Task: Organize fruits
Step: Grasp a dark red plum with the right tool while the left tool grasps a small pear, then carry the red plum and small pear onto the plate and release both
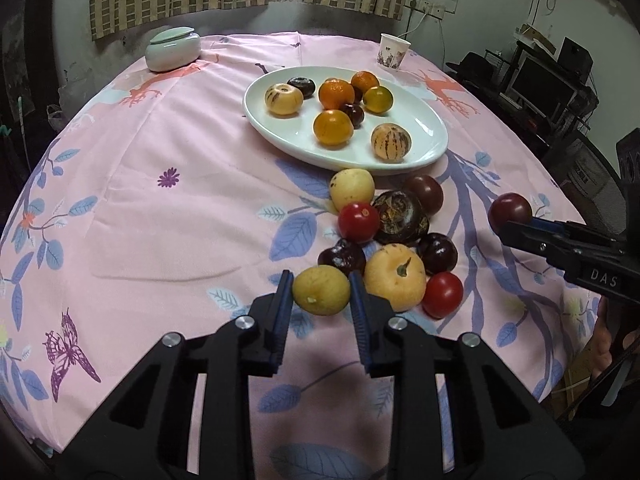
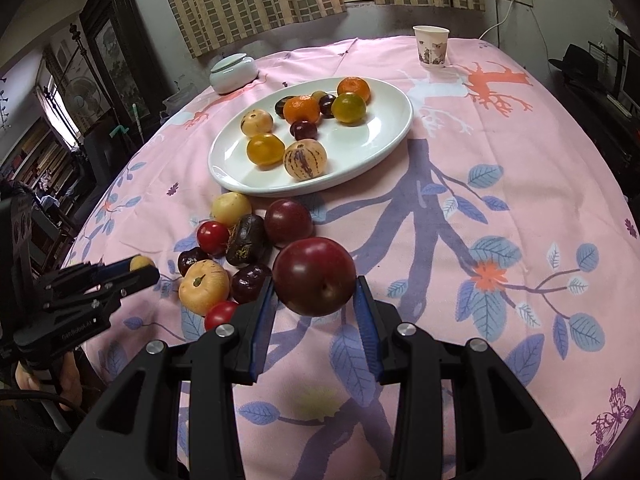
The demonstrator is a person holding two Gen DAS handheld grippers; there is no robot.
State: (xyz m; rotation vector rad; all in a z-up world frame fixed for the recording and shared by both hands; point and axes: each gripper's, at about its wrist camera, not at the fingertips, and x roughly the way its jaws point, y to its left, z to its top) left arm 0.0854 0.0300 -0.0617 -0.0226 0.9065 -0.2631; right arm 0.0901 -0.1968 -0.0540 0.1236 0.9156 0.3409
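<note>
1. The left gripper (image 1: 322, 290) is clamping a small round yellow fruit (image 1: 321, 290) at the pile's near edge.
2. The right gripper (image 2: 316, 280) is gripping a round dark-red plum (image 2: 315, 276) above the worktop (image 2: 460, 208).
3. The white oval ceramic plate (image 2: 384, 148) is lying beyond both grippers, slightly left of the right one.

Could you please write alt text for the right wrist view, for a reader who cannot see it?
The right claw grips a dark red plum above a pink floral tablecloth. Beyond it, loose fruit lies beside a white oval plate that holds more fruit. At left, the left claw holds a small yellow fruit.
</note>
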